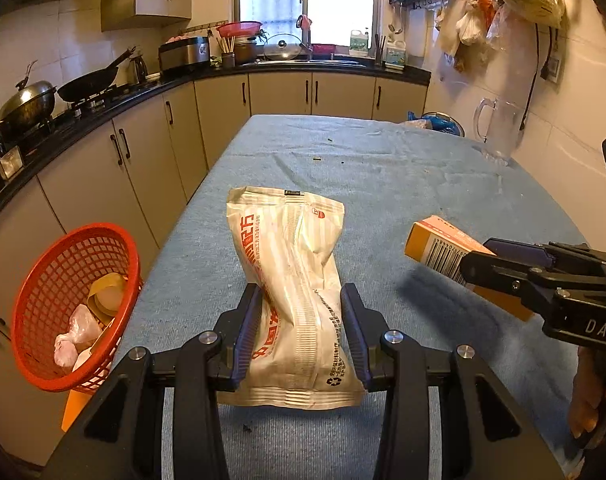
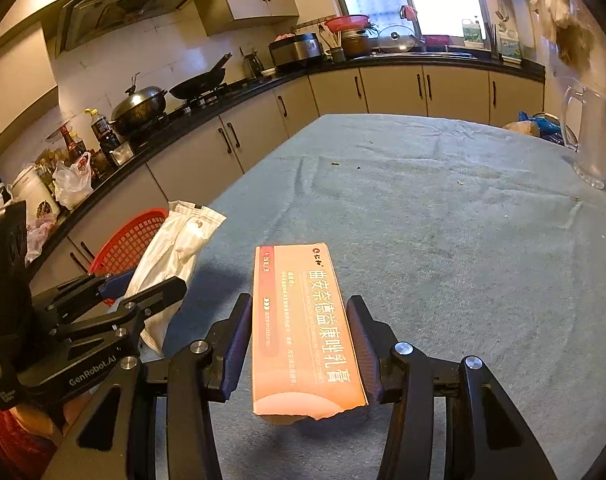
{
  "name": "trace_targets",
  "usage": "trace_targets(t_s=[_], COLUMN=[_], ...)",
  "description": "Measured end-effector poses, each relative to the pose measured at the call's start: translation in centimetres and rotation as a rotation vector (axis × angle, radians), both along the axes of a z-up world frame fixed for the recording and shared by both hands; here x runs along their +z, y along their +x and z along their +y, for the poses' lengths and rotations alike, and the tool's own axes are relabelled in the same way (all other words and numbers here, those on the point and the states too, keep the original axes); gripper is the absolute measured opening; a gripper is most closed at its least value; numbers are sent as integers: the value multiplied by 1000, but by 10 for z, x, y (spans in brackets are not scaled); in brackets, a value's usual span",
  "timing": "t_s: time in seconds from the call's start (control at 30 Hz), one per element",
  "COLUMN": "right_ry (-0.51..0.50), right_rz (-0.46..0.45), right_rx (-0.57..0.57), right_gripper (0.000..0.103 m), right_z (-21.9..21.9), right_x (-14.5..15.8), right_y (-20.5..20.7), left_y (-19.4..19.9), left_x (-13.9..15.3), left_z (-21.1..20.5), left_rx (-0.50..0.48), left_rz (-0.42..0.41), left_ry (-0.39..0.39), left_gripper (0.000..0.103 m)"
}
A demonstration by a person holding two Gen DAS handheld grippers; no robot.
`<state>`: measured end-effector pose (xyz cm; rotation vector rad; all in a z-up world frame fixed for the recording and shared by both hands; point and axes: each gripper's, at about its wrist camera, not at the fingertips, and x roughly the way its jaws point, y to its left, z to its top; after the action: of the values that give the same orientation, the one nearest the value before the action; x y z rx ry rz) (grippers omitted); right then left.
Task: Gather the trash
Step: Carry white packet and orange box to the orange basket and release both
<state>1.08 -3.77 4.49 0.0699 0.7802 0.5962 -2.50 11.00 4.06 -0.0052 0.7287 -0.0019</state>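
Hiding basket [image 2: 127, 242]: wrapper [image 2: 175, 248].

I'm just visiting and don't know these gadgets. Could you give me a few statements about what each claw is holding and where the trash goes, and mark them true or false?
1. The left gripper grips a white packet. True.
2. The right gripper is empty. False: it holds an orange box.
3. The red basket stands on the blue cloth. False: it sits off the table's left edge.
4. The basket already holds some trash. True.
5. A clear jug stands at the table's far right. True.
6. The box lies flat on the cloth. False: it is held above it.
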Motion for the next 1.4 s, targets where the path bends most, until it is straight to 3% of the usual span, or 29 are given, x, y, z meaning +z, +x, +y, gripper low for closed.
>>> trace_targets(t_s=[1.4], right_ry=[18], right_rz=[17], right_rx=[34], right_gripper=[52], right_z=[29], right_x=[16], right_y=[-14], left_y=[-31], left_x=[20], left_z=[31], left_rx=[59], left_rz=[-58], left_ry=[-36], left_gripper=[40])
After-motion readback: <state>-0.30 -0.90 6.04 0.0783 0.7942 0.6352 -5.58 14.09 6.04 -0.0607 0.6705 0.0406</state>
